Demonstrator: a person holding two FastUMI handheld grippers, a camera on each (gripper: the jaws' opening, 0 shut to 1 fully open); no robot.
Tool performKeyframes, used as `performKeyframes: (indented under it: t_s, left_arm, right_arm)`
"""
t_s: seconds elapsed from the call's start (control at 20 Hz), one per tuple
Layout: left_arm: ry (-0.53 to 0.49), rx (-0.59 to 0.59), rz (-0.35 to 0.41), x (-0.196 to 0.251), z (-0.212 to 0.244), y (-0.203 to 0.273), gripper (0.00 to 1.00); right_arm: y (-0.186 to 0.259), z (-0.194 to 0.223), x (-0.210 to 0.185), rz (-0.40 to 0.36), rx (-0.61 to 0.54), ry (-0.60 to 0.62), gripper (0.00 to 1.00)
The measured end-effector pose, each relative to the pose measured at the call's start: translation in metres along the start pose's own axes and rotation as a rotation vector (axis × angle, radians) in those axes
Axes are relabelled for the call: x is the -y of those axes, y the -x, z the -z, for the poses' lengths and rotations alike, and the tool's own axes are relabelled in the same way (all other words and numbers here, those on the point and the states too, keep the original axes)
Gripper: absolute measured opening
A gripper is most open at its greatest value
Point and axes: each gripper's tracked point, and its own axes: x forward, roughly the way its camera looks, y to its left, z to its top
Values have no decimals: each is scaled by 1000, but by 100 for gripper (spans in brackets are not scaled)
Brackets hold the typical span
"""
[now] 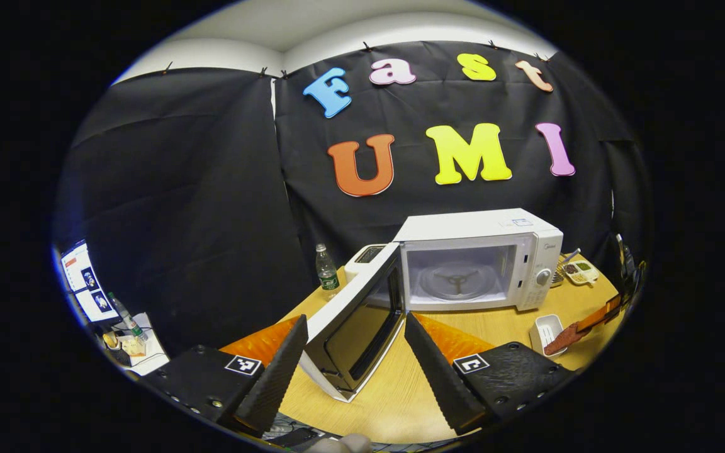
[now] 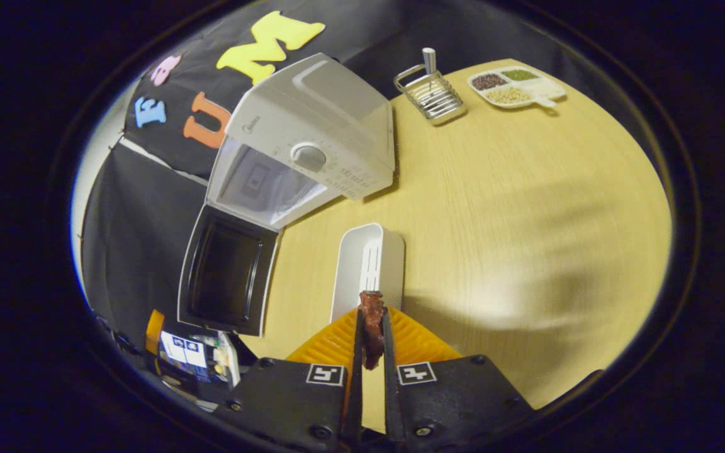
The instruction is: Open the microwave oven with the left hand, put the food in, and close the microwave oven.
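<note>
The microwave point(image 1: 476, 258) stands toward the back of the desk point(image 2: 526, 207) with its door point(image 1: 356, 327) swung wide open, and the left gripper point(image 1: 355, 371) has its fingers spread well apart on either side of the door's free edge, touching nothing. The right gripper point(image 2: 372, 333) is closed tight on a dark reddish piece of food point(image 2: 372, 324) (both fingers press on it), held just over the near end of a white tray point(image 2: 369, 264) that lies in front of the microwave. A wire rack point(image 2: 430, 94) and a divided dish point(image 2: 517, 85) sit near the desk's far edge.
</note>
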Motion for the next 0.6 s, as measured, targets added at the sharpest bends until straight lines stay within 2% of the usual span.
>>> performKeyframes:
  t_s: [0.15,0.35,0.4,0.45,0.6]
  left_arm:
    - [-18,-9,-36,8,-10,0,95]
    - [-10,2,-51,17,-23,-1,95]
    - [0,8,-48,18,-26,-2,95]
    - [7,16,-45,19,-29,-3,94]
    - [11,28,-23,17,-28,-9,95]
  right_arm:
    - [4,-6,-3,-14,-36,15,14]
    - [27,-22,-38,-42,-20,171,12]
    - [33,-30,-52,-48,-3,206,2]
    - [38,-35,-70,-63,16,249,12]
    - [41,-54,-121,-93,97,326,12]
